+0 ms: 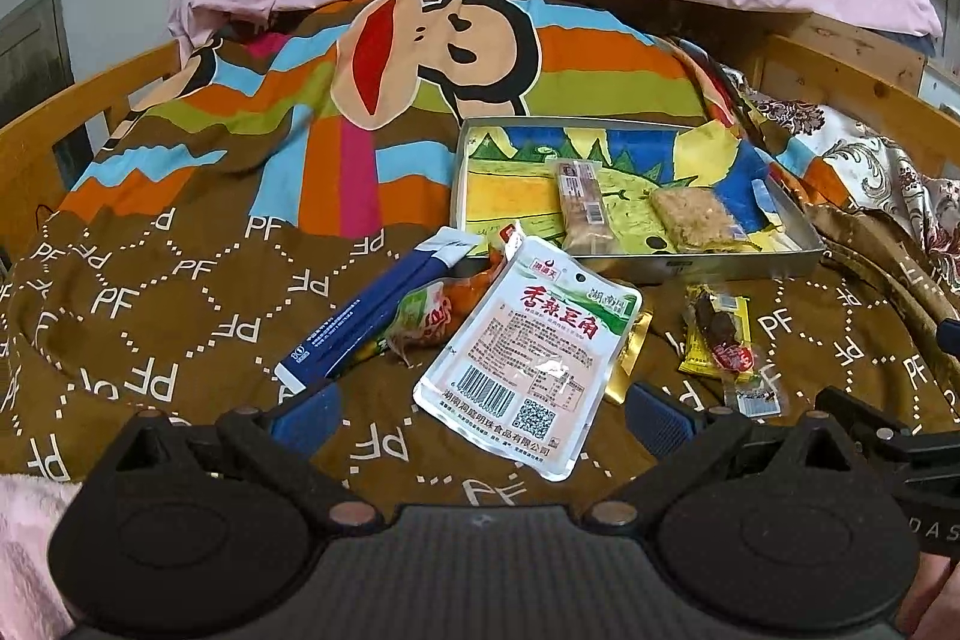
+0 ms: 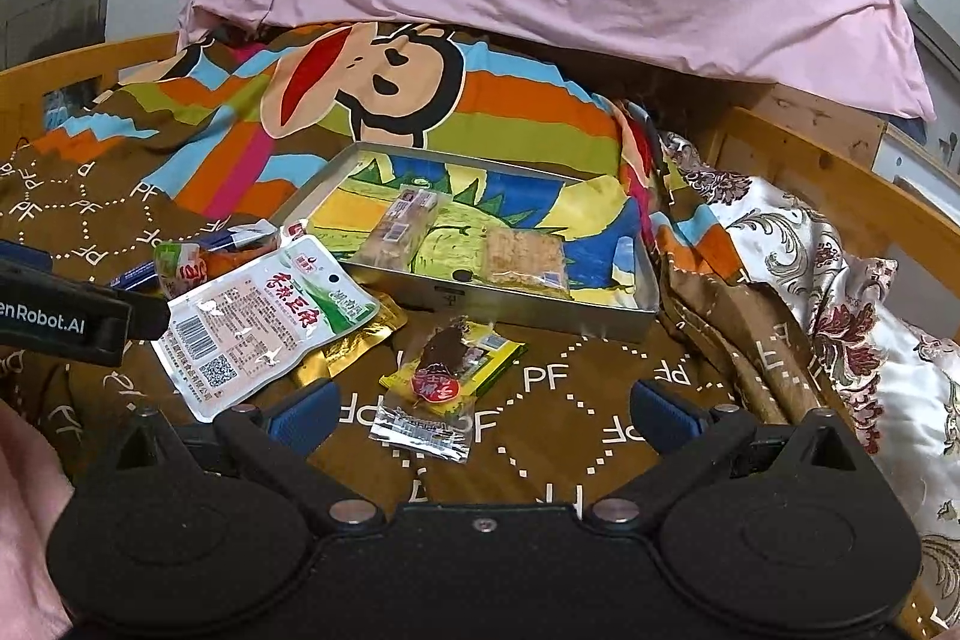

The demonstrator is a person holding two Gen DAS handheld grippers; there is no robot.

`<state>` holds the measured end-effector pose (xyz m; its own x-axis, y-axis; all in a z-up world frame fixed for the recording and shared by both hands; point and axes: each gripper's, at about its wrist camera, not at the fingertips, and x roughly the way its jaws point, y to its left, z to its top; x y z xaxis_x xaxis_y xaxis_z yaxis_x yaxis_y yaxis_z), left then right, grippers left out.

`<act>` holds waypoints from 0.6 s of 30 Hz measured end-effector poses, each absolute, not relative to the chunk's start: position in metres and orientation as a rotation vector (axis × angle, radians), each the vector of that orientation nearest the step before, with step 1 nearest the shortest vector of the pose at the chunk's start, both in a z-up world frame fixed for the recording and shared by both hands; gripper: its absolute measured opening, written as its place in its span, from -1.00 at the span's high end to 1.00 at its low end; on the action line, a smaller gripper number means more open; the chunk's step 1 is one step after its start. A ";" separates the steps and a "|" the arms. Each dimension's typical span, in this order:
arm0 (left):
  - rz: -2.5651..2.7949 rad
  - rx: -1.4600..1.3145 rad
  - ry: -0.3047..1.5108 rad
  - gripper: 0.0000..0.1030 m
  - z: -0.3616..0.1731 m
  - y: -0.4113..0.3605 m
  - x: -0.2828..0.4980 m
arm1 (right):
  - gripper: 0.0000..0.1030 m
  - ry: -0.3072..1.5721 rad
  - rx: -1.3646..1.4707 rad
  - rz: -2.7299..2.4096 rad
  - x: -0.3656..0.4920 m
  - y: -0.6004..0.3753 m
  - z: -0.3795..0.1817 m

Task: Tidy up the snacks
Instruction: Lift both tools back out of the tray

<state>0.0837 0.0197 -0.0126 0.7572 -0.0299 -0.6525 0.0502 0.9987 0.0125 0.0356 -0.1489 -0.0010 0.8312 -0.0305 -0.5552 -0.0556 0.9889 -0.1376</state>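
My left gripper: jaws wide, white pouch lying between them. Right gripper: jaws wide, clear-wrapped snack just ahead, between them.

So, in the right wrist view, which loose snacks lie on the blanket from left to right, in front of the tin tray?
Green-and-red packet → white pouch with barcode → gold packet → yellow packet with dark meat snack.
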 end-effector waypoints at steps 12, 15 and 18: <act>-0.002 0.040 0.751 -0.99 -0.017 0.020 0.089 | -0.99 0.594 -0.193 0.065 0.037 -0.138 -0.005; 0.002 0.041 0.755 -0.99 -0.017 0.020 0.090 | -0.99 0.593 -0.201 0.072 0.037 -0.137 -0.005; 0.002 0.043 0.759 -0.99 -0.017 0.020 0.091 | -0.99 0.600 -0.195 0.079 0.038 -0.137 -0.005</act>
<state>0.0908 0.0197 -0.0173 0.7253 0.0170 -0.6883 0.0138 0.9991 0.0393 0.0385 -0.1366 -0.0047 0.8232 0.0171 -0.5675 -0.1301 0.9786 -0.1593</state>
